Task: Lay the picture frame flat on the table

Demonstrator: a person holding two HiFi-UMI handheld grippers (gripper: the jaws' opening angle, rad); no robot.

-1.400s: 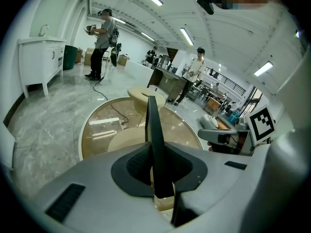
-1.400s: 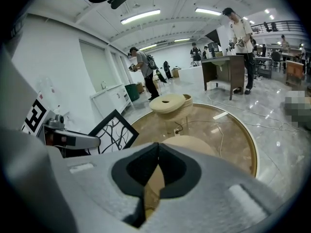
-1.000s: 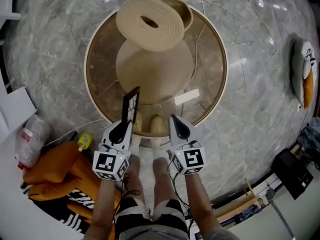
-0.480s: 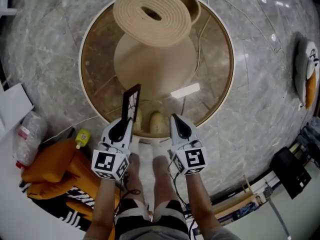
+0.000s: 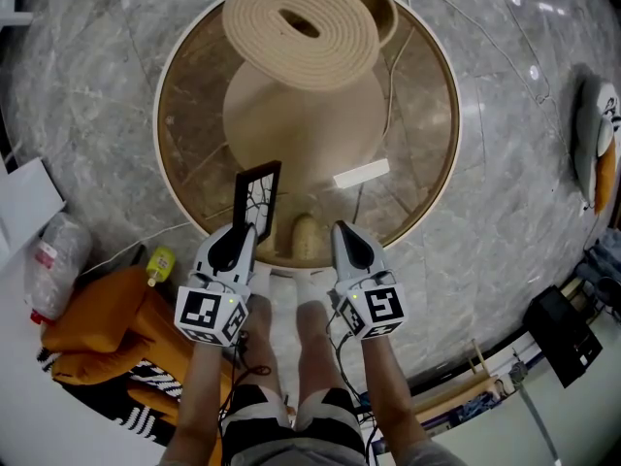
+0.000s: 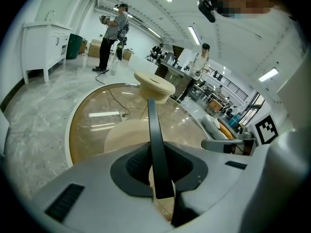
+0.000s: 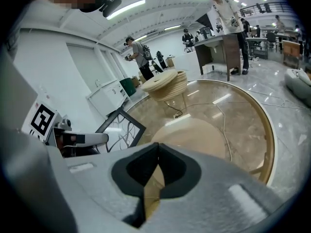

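Note:
A black picture frame (image 5: 258,198) with a branch pattern stands on its lower edge over the near part of the round glass table (image 5: 441,163), leaning a little to the right. My left gripper (image 5: 243,233) is shut on its near edge. In the left gripper view the frame (image 6: 156,140) runs edge-on between the pads, which have just been opening slightly while still on it. My right gripper (image 5: 342,231) hovers beside it at the table's near rim, shut with nothing in it. The right gripper view shows the frame (image 7: 119,130) at the left.
A beige coiled disc (image 5: 301,29) sits on a cone-shaped base at the table's middle, with a thin cable (image 5: 393,76) trailing across the glass. On the floor lie an orange bag (image 5: 97,328), a plastic bottle (image 5: 53,265) and a black box (image 5: 563,333).
The frame has tipped a little to the right, so more of its face shows from above. Both grippers have sunk slightly towards the table.

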